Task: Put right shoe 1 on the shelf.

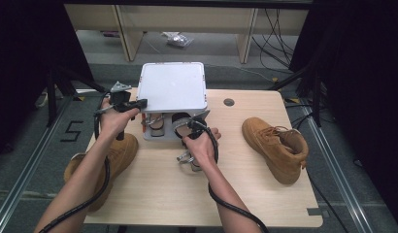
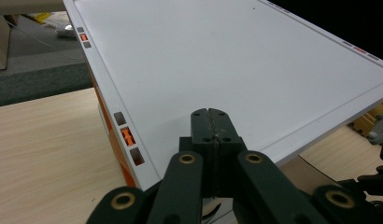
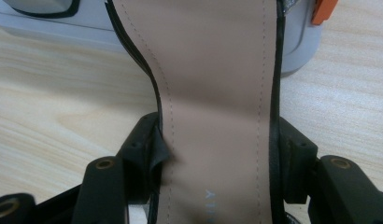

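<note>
Here, the right gripper (image 3: 213, 154) clamps a shoe at the front of a grey box.

The left gripper (image 2: 213, 126) has its jaws pressed together and rests on the white lid (image 2: 227, 60) of the box (image 1: 172, 87), at its left edge. The jaws of the right gripper hold the shoe (image 3: 217, 93) by the two edges of its beige insole, and the shoe points into the box opening. On the tabletop (image 1: 187, 194), one tan boot (image 1: 277, 145) lies to the right, another boot (image 1: 114, 160) under the left forearm.
</note>
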